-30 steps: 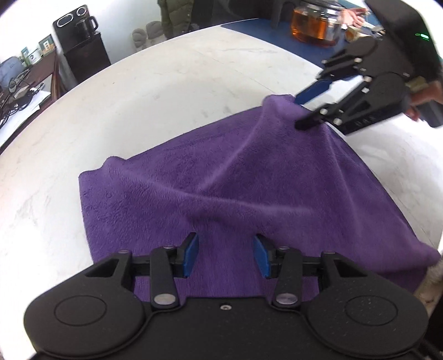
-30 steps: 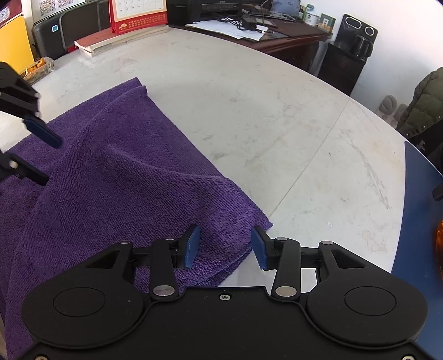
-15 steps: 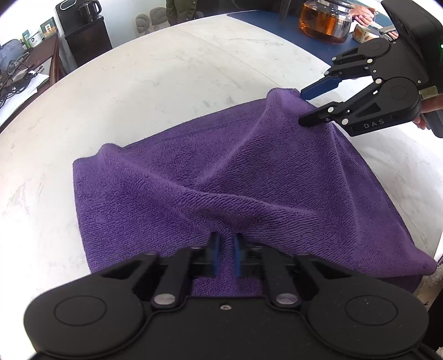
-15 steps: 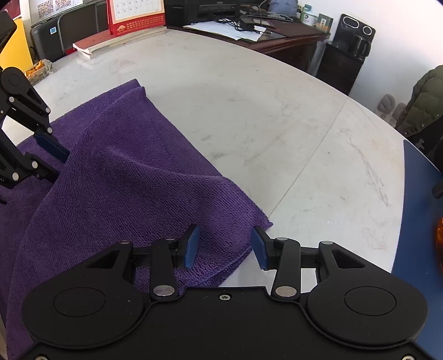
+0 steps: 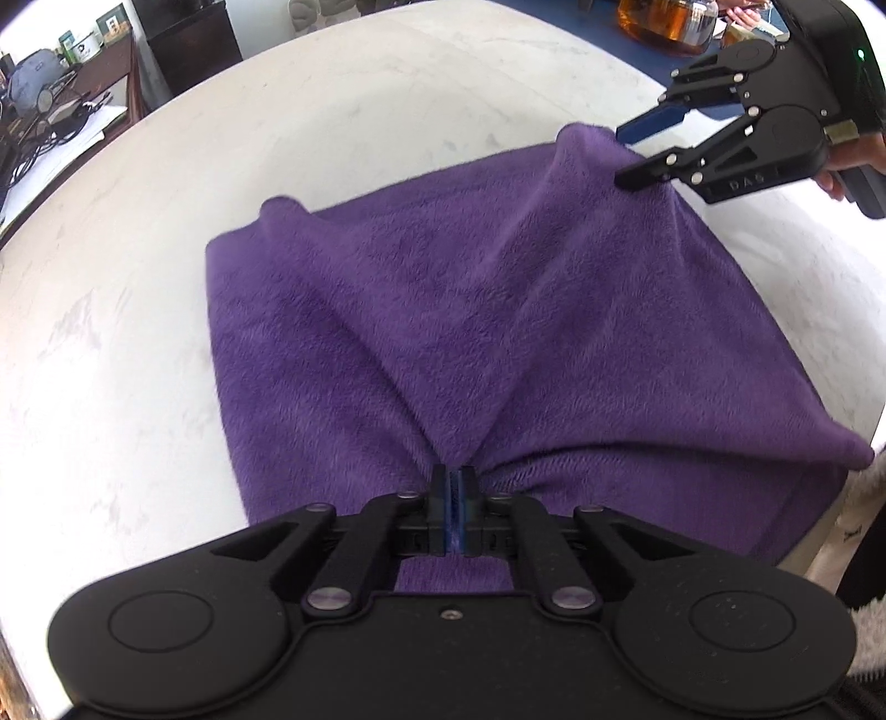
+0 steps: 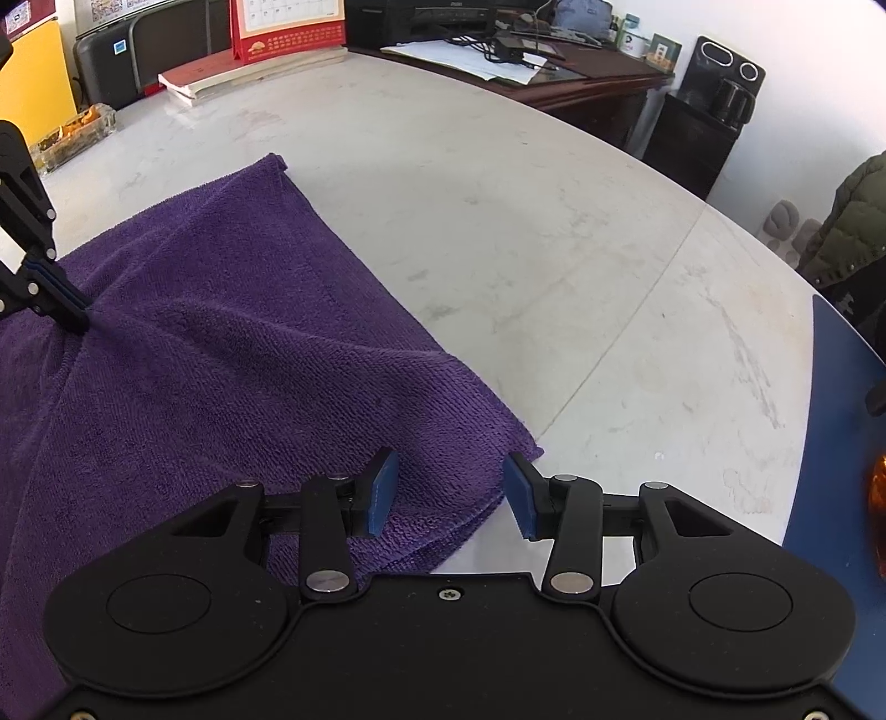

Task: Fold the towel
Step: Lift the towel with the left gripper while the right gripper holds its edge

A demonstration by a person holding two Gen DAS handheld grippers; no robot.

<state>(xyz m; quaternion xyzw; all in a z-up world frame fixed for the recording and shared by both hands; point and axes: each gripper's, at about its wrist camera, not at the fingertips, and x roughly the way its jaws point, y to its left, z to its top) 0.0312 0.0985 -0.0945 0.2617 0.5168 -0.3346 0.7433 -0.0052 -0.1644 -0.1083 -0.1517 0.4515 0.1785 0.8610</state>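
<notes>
1. The purple towel (image 5: 498, 332) lies on the white table (image 5: 138, 332), its near edge at the table's edge.
2. The left gripper (image 5: 454, 487) has its jaws together, clamped on a pinch of towel, and folds fan out from the pinch.
3. The right gripper (image 6: 451, 487) has its jaws apart astride the towel's corner; the pads do not press on the cloth.
4. A glass teapot (image 5: 670, 22) of amber tea stands beyond the towel, behind the right gripper.
</notes>
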